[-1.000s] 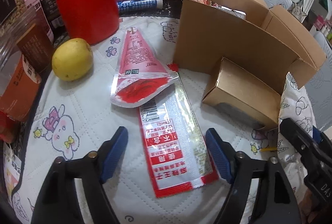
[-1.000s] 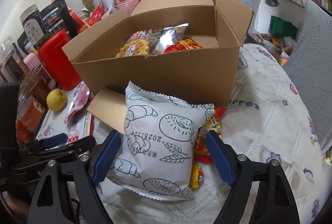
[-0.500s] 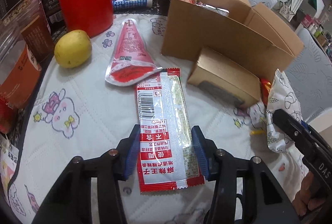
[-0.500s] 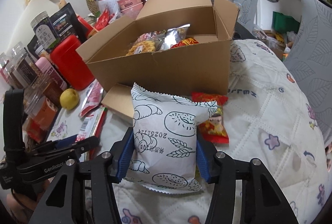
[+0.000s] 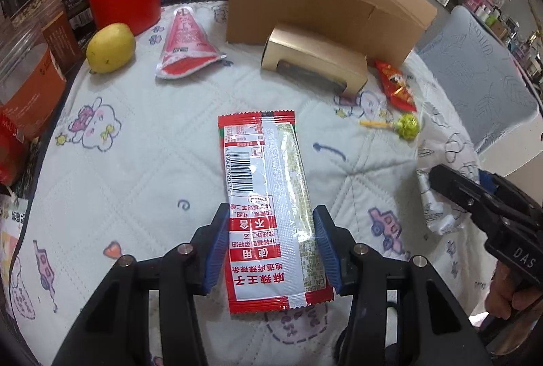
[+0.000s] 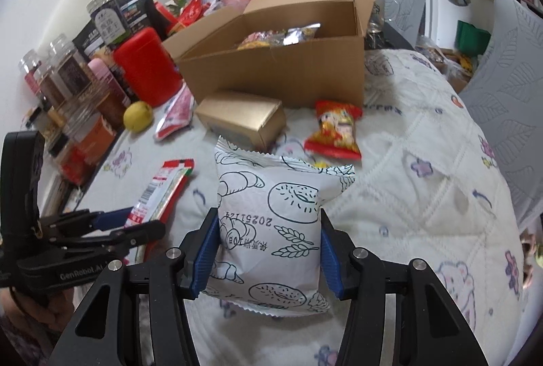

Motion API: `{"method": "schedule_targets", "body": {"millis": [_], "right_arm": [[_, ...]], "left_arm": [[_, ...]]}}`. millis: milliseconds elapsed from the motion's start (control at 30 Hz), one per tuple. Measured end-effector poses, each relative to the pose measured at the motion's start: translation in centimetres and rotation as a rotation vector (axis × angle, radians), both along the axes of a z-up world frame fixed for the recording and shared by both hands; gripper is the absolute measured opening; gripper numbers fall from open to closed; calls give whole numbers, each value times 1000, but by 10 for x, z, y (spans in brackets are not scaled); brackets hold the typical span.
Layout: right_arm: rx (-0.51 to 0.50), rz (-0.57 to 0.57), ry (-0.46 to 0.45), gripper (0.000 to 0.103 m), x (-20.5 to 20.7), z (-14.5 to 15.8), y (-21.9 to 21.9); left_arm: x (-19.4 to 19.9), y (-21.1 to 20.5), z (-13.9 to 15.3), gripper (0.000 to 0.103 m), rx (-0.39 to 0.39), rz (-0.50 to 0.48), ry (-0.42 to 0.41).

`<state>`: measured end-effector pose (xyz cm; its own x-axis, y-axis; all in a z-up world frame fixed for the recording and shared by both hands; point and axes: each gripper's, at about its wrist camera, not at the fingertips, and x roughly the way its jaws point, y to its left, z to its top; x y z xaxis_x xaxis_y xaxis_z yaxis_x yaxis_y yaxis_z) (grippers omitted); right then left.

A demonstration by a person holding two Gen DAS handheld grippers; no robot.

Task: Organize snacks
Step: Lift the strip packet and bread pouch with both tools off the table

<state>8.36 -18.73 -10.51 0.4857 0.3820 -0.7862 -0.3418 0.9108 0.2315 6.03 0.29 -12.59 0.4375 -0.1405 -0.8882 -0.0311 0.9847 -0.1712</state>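
Blue pads of my left jaws [image 5: 270,250] pinching red-white sachet [image 5: 268,203]; right jaws [image 6: 268,253] pinching white bread bag [image 6: 271,230]. Both snacks in front of cardboard box [image 6: 278,74], over quilted desk [image 6: 424,196].

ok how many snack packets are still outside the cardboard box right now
4 packets, not counting the lollipop: a long red and white packet in the left gripper, a white bread packet in the right gripper, and a triangular red pouch and small red packet on the quilt. Clutter may hide others.
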Motion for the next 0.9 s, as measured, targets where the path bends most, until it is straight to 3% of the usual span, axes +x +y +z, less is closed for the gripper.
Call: {"method": "schedule_targets", "body": {"millis": [167, 233, 300, 400, 533, 567, 667, 833, 900], "right_arm": [[-20, -13, 20, 53, -7, -8, -6], [-25, -13, 27, 54, -8, -11, -6], [-33, -9, 25, 56, -9, -13, -4], [-48, -8, 38, 60, -9, -19, 1], [-28, -17, 67, 67, -7, -27, 1], [-28, -20, 68, 67, -6, -27, 1], [-31, -27, 70, 67, -6, -29, 1], [-33, -27, 64, 67, -7, -30, 2], [-49, -10, 52, 60, -8, -30, 3]], "left_arm": [[-1, -4, -5, 51, 43, -17, -7], [0, -8, -6, 59, 43, -21, -10], [1, -11, -6, 73, 20, -30, -10], [2, -18, -8, 80, 39, -42, -8], [1, -23, -10, 80, 88, -27, -39], [0, -23, -10, 78, 94, -24, -45], [-2, -22, -8, 53, 146, 6, -71], [-6, -11, -7, 48, 97, 19, -85], [-8, -10, -6, 47, 90, 21, -92]]}}
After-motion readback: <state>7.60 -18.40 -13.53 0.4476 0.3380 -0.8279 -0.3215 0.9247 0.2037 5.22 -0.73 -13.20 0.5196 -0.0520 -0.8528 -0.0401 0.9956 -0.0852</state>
